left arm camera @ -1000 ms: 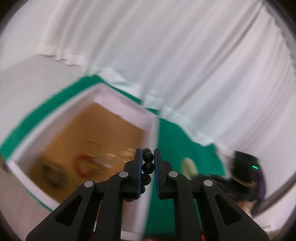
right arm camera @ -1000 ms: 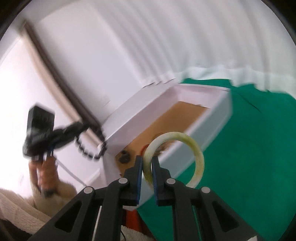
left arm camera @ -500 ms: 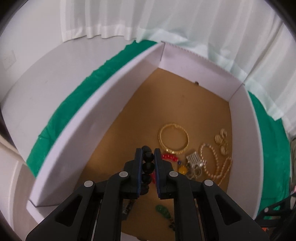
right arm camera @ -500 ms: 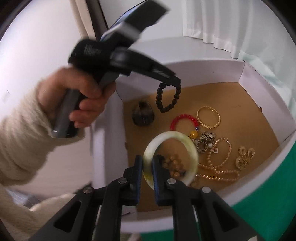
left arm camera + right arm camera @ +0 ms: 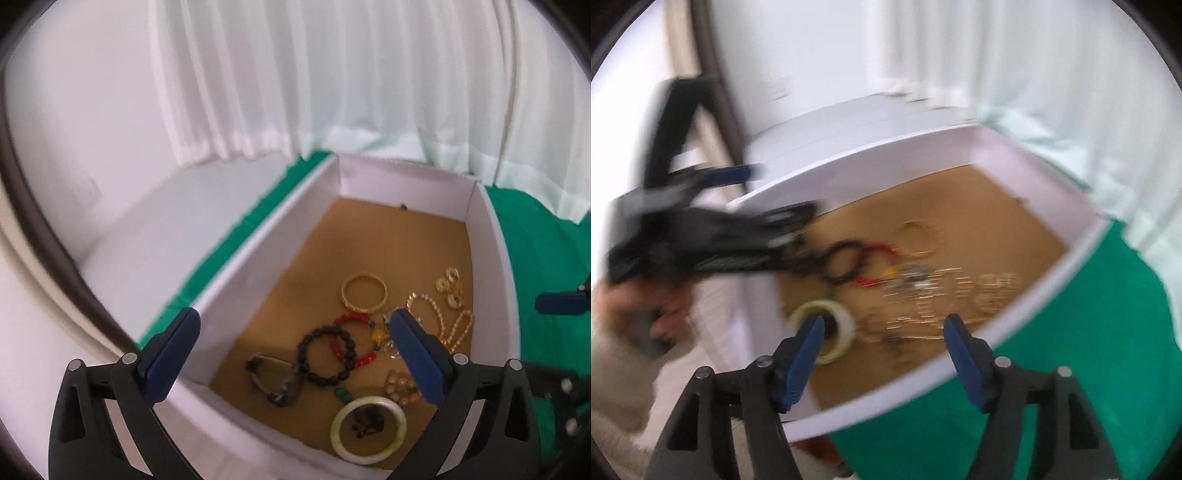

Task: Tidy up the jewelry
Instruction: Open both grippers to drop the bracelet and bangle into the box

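A white box (image 5: 258, 240) with a brown floor holds the jewelry. A black bead bracelet (image 5: 325, 356) lies on a red bead bracelet (image 5: 354, 343). A pale jade bangle (image 5: 368, 429) lies near the front wall around a small dark piece. A gold bangle (image 5: 364, 292), pearl strands (image 5: 439, 321) and gold earrings (image 5: 450, 291) lie further back. My left gripper (image 5: 291, 354) is open and empty above the box. My right gripper (image 5: 882, 354) is open and empty over the box's near wall; its view is blurred, and the jade bangle (image 5: 823, 330) lies just beyond its left finger.
The box stands on a green cloth (image 5: 546, 258) over a white table, with white curtains behind. The left gripper and the hand holding it (image 5: 694, 236) show at the left of the right wrist view. A right fingertip (image 5: 561, 302) shows at the left view's right edge.
Both grippers have opened. The black bead bracelet and the jade bangle have dropped into the box. Both grippers have pulled back from the box.
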{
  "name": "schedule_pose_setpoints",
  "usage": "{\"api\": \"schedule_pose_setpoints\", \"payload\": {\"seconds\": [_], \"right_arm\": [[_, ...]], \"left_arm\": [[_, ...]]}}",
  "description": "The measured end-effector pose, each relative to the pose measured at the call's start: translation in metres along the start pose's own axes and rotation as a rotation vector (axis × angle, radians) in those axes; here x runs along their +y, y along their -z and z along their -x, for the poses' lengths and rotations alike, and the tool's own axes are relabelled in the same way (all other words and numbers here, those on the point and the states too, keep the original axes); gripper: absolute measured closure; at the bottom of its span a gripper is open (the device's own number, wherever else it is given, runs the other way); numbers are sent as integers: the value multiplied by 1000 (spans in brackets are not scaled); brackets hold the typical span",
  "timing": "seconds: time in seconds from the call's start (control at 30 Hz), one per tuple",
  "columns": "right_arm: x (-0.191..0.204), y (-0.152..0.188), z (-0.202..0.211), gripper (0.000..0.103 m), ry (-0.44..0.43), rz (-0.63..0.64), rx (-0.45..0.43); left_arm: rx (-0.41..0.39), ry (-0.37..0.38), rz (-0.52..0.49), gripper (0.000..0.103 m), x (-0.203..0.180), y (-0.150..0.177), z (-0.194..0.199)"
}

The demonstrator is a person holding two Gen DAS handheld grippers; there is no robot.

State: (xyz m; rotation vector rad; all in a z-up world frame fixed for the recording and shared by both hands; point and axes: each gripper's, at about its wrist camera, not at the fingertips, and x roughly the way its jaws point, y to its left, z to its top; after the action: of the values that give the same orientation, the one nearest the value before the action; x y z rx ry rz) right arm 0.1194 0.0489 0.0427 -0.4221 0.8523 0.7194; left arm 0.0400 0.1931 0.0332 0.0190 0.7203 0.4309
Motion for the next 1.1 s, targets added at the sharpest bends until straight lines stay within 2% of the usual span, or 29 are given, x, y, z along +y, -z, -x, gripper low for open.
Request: {"api": "schedule_pose_setpoints", "payload": {"seconds": [0.07, 0.17, 0.23, 0.3, 0.33, 0.47, 0.87, 1.1], "right_arm": [[-7, 0, 3, 34, 25, -50, -11], [-11, 4, 10, 32, 41, -89, -25], [-10, 5, 15, 24, 55, -102, -37], [-6, 7, 18, 23, 63, -108, -48], [-4, 7, 20, 23, 64, -105, -51], [5, 6, 13, 23, 78, -81, -43], [16, -5, 9, 21, 125, -77, -28], [21, -10, 7, 20, 126, -72, -11]], "left_arm": [[15, -57, 4, 1, -2, 0, 14], [28, -93, 11, 1, -3, 4, 24], [99, -47, 44, 1, -1, 10, 22], [153, 15, 77, 1, 3, 15, 21], [153, 43, 101, 1, 5, 18, 23], [190, 31, 127, 1, 7, 27, 25], [181, 0, 134, 1, 20, 29, 37], [180, 7, 152, 1, 28, 27, 34]]}}
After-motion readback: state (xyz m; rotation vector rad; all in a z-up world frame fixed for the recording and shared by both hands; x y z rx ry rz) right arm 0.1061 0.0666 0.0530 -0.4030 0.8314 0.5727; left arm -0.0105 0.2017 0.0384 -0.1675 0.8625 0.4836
